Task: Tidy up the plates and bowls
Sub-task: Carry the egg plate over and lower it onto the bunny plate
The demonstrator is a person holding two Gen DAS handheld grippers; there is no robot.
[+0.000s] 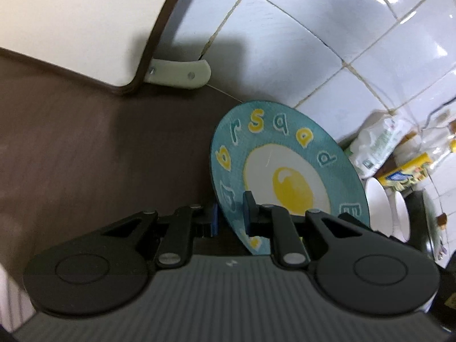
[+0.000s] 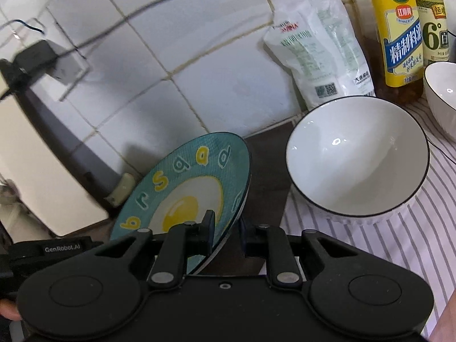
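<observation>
From the left wrist camera, the left gripper point(image 1: 230, 216) pinches the near rim of the teal plate point(image 1: 287, 159), the one painted with a fried egg and letters; one finger sits on the painted face, the other behind the rim. The plate stands tilted on edge above the dark brown desk point(image 1: 85, 148), close to the white tiled wall point(image 1: 285, 42), and whether its far edge rests on anything I cannot tell. At the right edge stand white bowls point(image 1: 379, 196), with a white pouch point(image 1: 376, 145) behind them. From the right wrist camera, the right gripper point(image 2: 226, 228) also clamps the same plate point(image 2: 199, 176) at its lower rim, so both grippers share it. Just to its right a white bowl with a dark rim point(image 2: 356, 156) sits on a striped cloth point(image 2: 399, 242), apart from the plate, and a second white bowl point(image 2: 441, 94) shows further right beside a yellow-labelled bottle point(image 2: 399, 34) and the pouch point(image 2: 319, 51). By my judgement the task is in its early or middle part: the plate is in hand but not yet set in a final place, and the bowls sit separate, not stacked.
</observation>
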